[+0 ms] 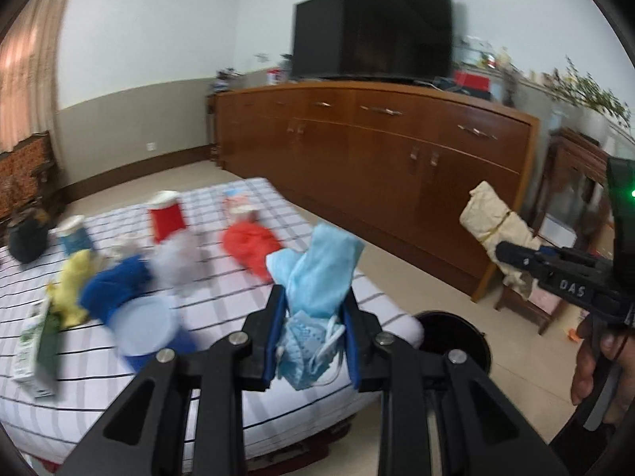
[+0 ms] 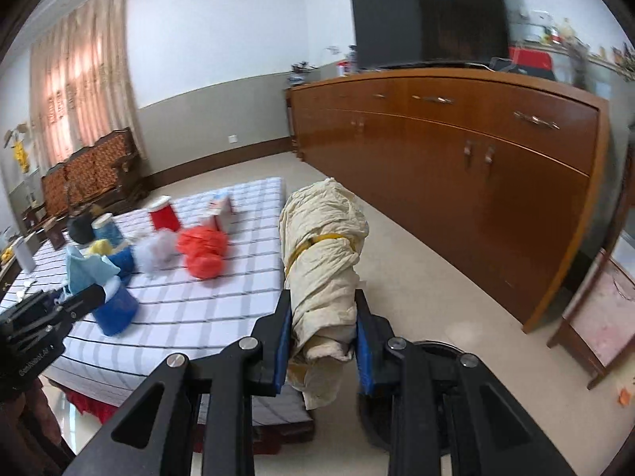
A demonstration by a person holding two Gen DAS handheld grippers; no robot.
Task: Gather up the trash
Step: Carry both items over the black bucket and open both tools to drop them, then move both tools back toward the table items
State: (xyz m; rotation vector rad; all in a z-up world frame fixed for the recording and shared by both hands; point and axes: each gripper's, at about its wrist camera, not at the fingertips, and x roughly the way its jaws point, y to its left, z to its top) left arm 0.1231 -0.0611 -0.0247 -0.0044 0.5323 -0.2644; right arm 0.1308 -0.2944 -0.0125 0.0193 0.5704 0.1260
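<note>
— What are you holding?
— My left gripper (image 1: 315,317) pinches crumpled blue face masks (image 1: 317,277); my right gripper (image 2: 323,333) clamps a cream paper bundle (image 2: 323,254) tied with a yellow band.
— Where?
— Both just beyond the checked table's (image 1: 222,297) near corner, above the black bin (image 1: 456,337). More trash lies on that table.

Left wrist view: looks forward along the left gripper (image 1: 313,309) from above the near edge of the table (image 1: 222,305), facing the cabinet (image 1: 377,146) and TV (image 1: 373,27); the table's clutter lies close below. Right wrist view: looks the same way along the right gripper (image 2: 323,329), set further right, over the floor beside the table (image 2: 190,309). Both share table, cabinet (image 2: 456,158) and TV (image 2: 428,16) (each view also catches the other gripper at its edge).
</note>
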